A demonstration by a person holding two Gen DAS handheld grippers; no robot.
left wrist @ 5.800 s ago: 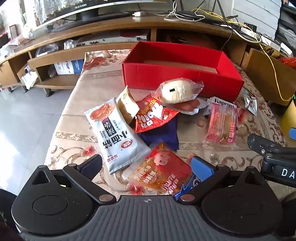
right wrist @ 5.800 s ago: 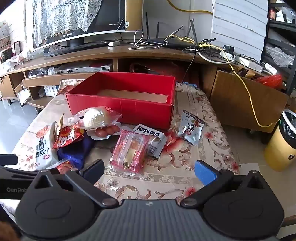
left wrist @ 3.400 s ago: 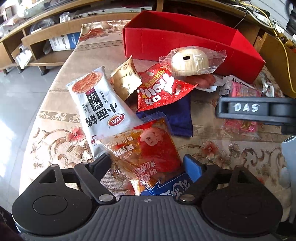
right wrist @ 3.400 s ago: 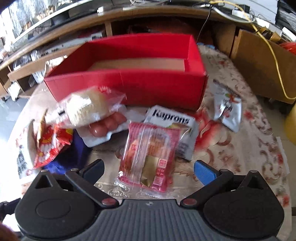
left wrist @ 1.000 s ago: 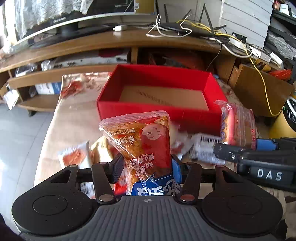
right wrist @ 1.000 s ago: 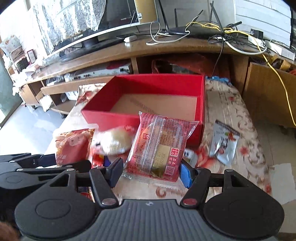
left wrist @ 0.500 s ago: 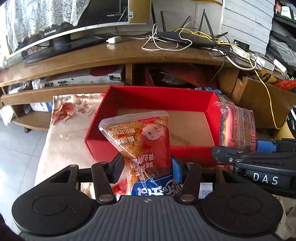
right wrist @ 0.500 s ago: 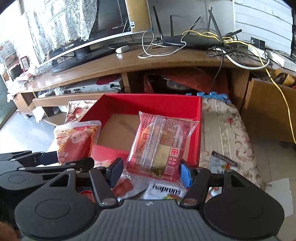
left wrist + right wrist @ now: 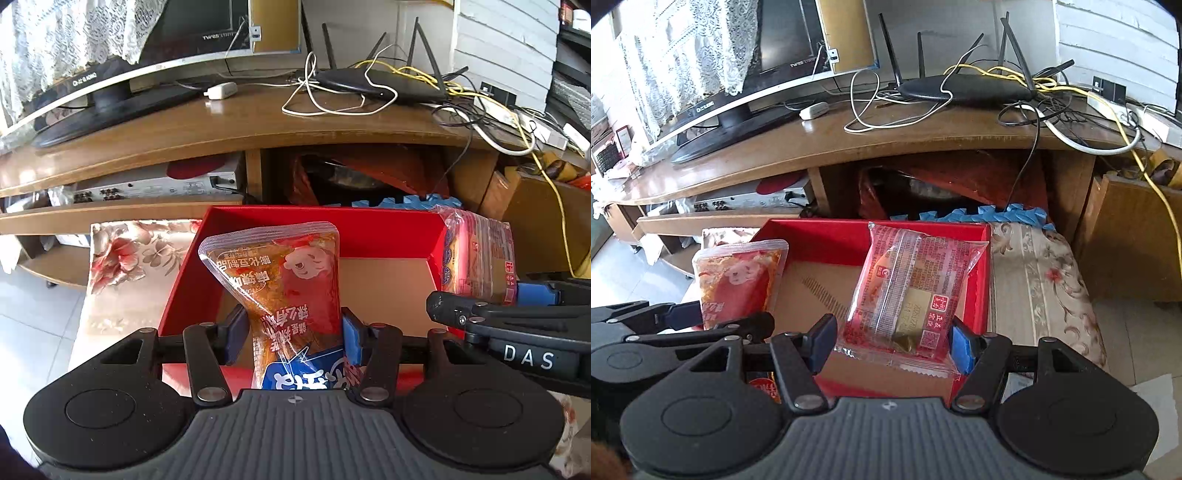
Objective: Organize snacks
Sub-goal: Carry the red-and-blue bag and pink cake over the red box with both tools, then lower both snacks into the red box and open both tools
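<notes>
Looks like we're mid-carry on the drop-off step: the left gripper (image 9: 291, 328) is clamped partway closed on an orange-red snack pouch (image 9: 284, 280) and the right gripper (image 9: 892, 338) is squeezing a pink wrapped cake packet (image 9: 912, 291), both hanging over the near half of the red box (image 9: 388, 232). The box sits on the floral tablecloth (image 9: 1038, 273) with the TV stand (image 9: 229, 125) just beyond its far side, and from what I can see its cardboard floor has nothing in it. Next move is probably just lowering a bit and letting both jaws go so the packs land flat inside, the pouch to the left, the cake packet to the right, not snagging the near wall.
</notes>
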